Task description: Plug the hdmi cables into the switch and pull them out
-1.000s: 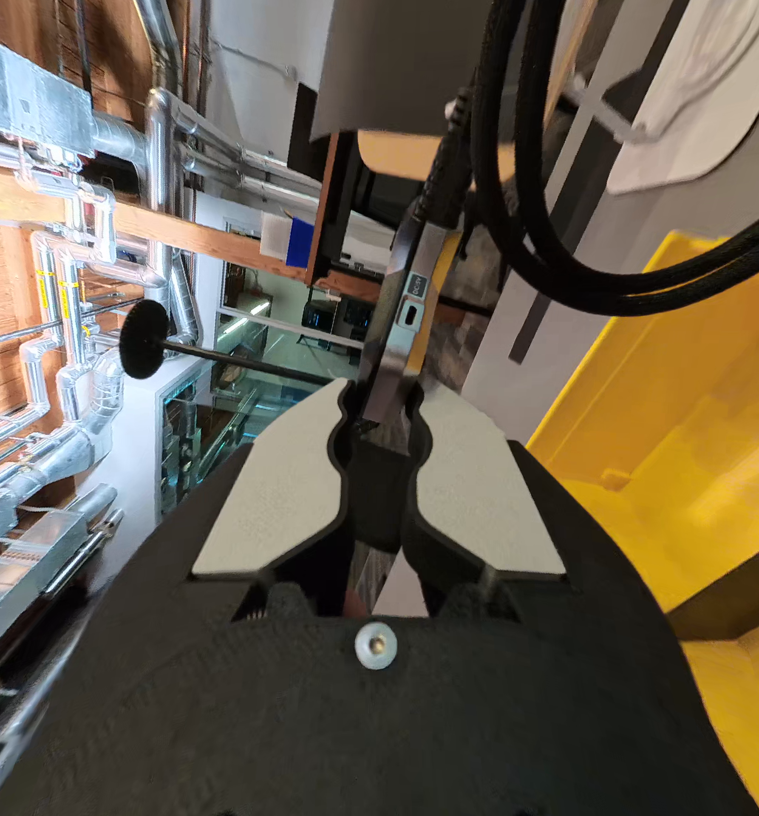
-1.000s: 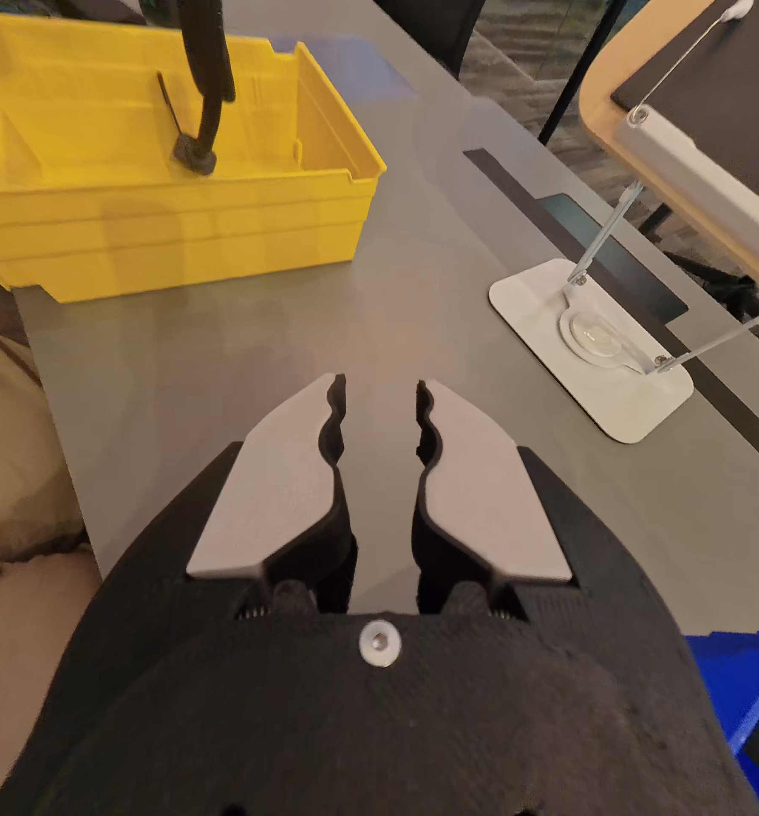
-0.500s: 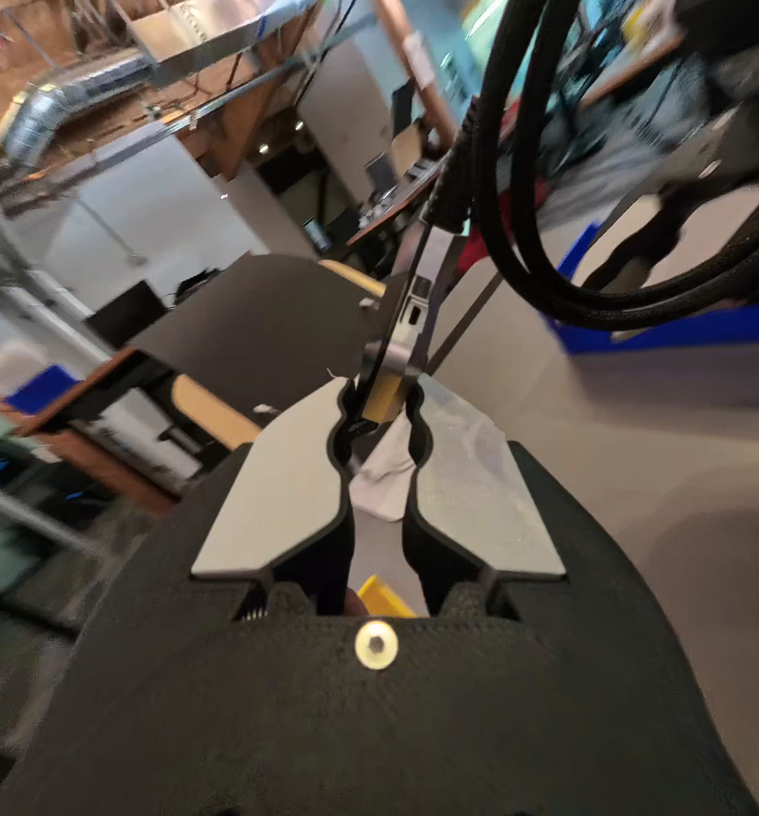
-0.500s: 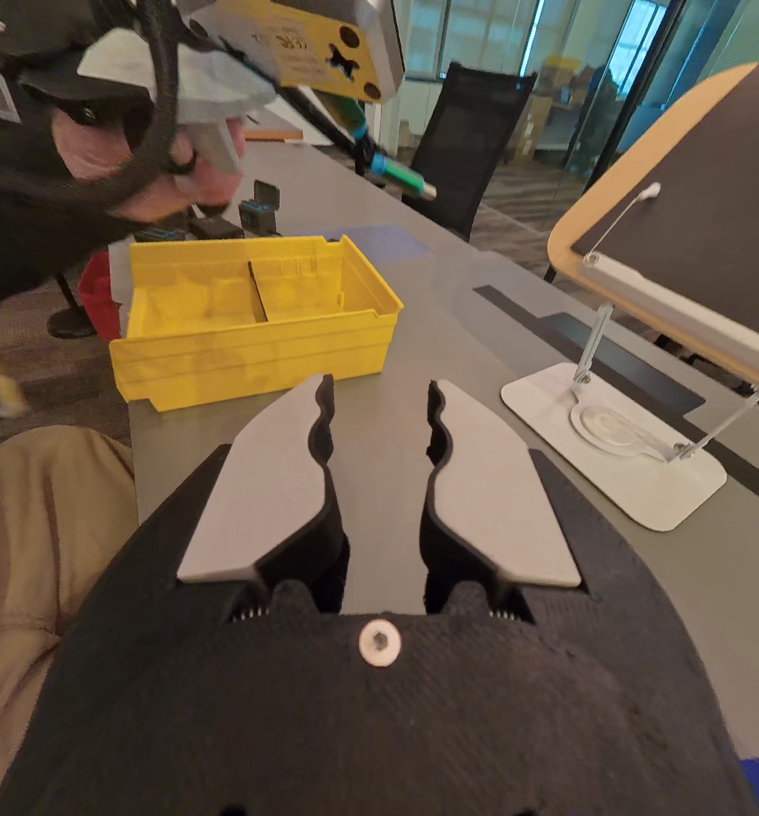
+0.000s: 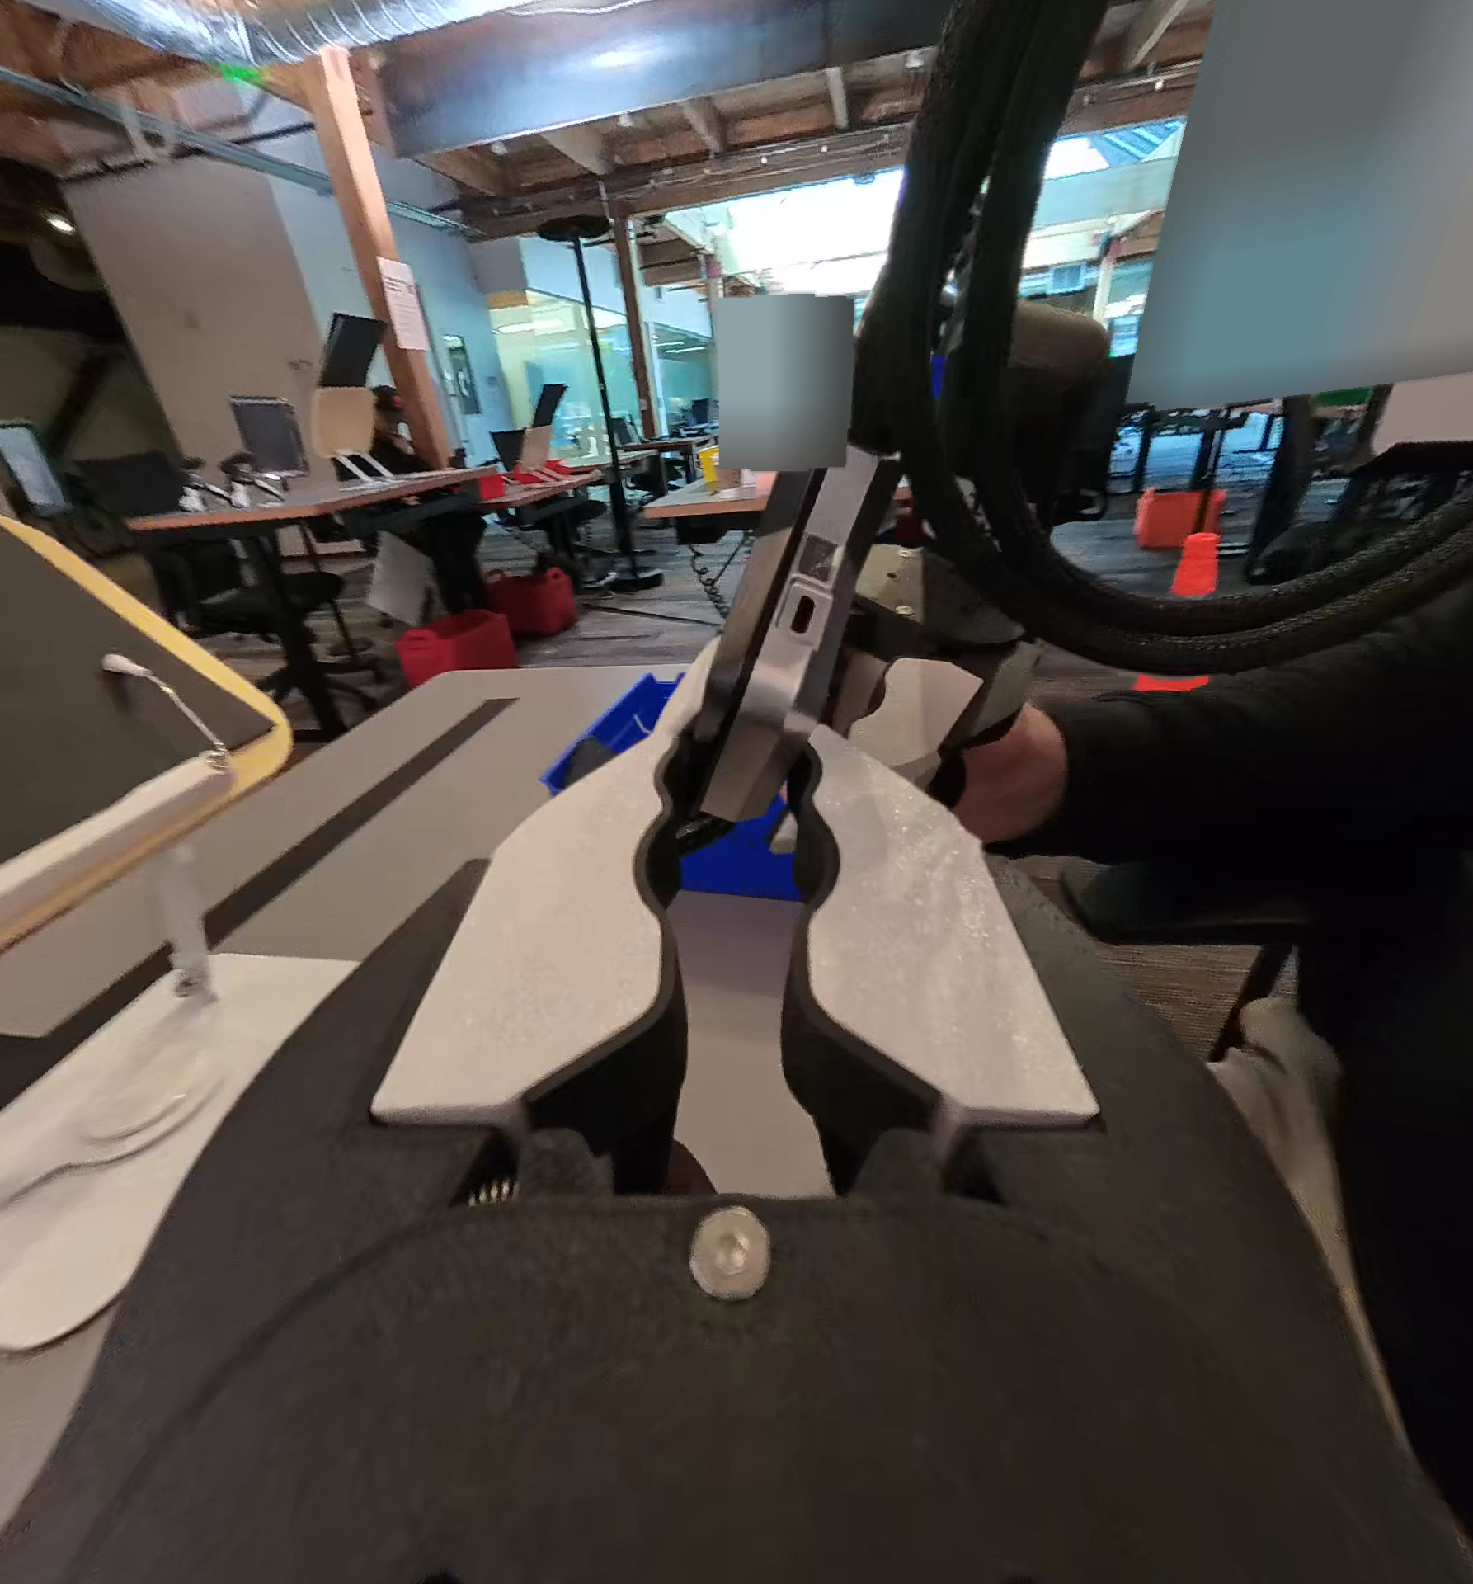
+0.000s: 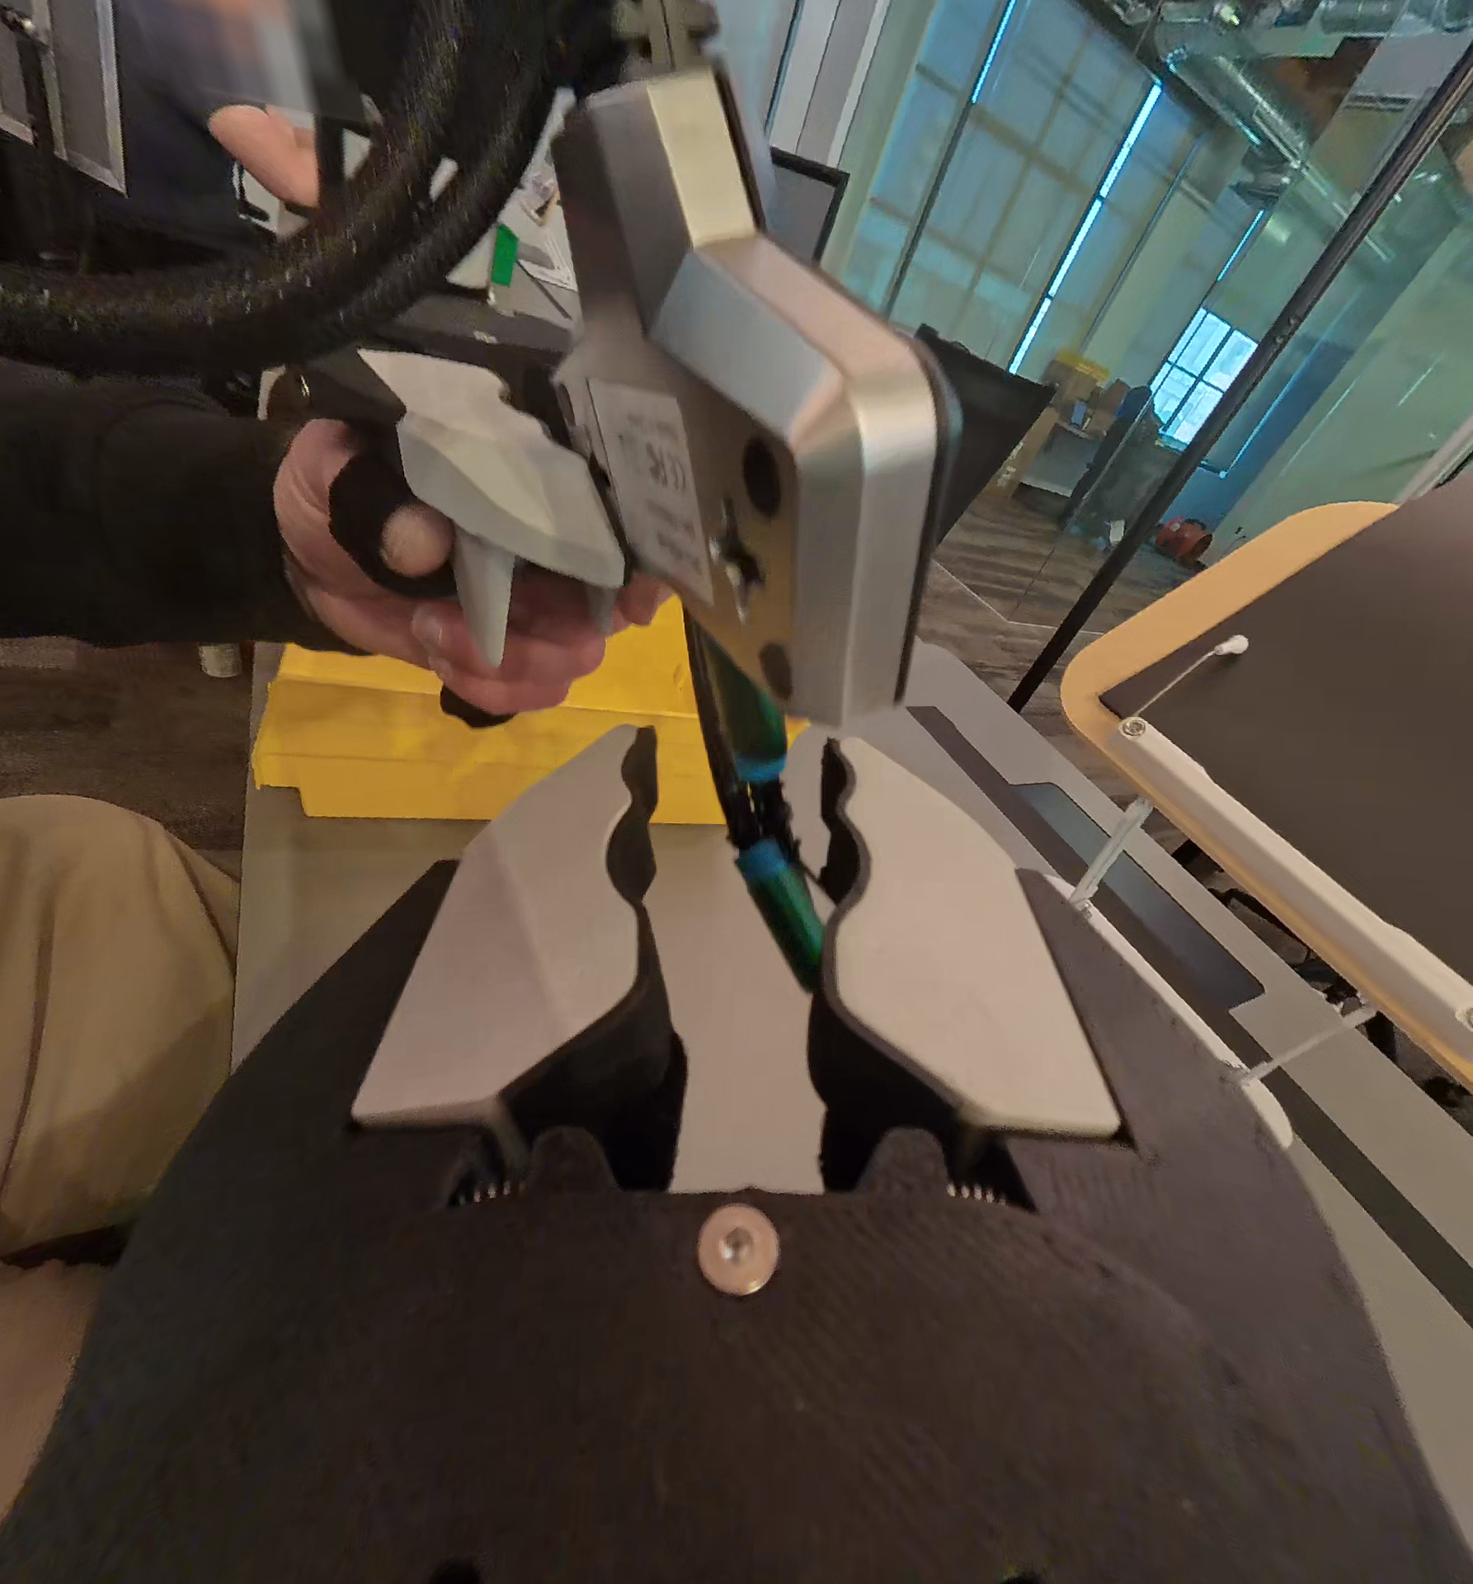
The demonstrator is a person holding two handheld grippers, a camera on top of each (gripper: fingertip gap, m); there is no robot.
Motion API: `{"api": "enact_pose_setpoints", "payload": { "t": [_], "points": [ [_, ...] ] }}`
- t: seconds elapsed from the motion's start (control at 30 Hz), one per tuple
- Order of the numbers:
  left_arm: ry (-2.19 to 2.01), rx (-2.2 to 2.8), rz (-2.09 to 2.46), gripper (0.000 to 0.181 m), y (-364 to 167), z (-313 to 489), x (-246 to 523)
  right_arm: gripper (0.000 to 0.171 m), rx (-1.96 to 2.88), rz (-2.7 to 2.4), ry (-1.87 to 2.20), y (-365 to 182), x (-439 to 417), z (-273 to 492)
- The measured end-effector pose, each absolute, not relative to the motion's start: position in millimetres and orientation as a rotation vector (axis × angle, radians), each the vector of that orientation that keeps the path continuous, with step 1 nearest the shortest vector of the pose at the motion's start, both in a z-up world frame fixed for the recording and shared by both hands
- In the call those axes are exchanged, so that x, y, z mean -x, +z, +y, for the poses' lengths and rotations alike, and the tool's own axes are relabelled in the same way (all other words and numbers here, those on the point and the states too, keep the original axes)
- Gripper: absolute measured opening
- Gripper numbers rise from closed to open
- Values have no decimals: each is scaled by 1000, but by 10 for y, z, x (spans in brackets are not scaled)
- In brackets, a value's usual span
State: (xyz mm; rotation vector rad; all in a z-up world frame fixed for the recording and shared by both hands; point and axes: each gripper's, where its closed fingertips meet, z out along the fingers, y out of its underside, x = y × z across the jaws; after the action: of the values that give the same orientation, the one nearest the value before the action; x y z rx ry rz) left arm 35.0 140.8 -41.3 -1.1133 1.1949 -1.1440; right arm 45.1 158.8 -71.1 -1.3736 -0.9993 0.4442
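Left gripper (image 5: 733,771): clamped on the silver switch (image 5: 789,651), which is held up above the grey table (image 5: 459,771) | right gripper (image 6: 737,771): spread, unloaded | cables (image 5: 956,343): seen looping from the switch.

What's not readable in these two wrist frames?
- Left wrist view: the silver metal HDMI switch shows edge-on between the left gripper fingers; its cable ports are turned away.
- Right wrist view: the green-and-blue cable plug runs behind the open right gripper; contact unclear.
- Right wrist view: the yellow plastic bin is largely hidden by the hand.
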Motion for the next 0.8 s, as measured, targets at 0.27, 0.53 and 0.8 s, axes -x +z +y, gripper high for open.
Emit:
{"api": "enact_pose_setpoints", "payload": {
  "t": [0.27, 0.53, 0.8],
  "points": [
    [-1236, 1163, 1209, 22, -580, 1354, -465, 12, 1431, -1048, 463, -805, -453, 1575],
    [-1002, 1218, 1212, 34, -507, 1631, -247, 12, 1526, -1045, 309, -927, -625, 1730],
    [-778, 1218, 1123, 31, -57, 1886, 180, 12, 1651, -1028, 51, -1151, -944, 1967]
  ]
}}
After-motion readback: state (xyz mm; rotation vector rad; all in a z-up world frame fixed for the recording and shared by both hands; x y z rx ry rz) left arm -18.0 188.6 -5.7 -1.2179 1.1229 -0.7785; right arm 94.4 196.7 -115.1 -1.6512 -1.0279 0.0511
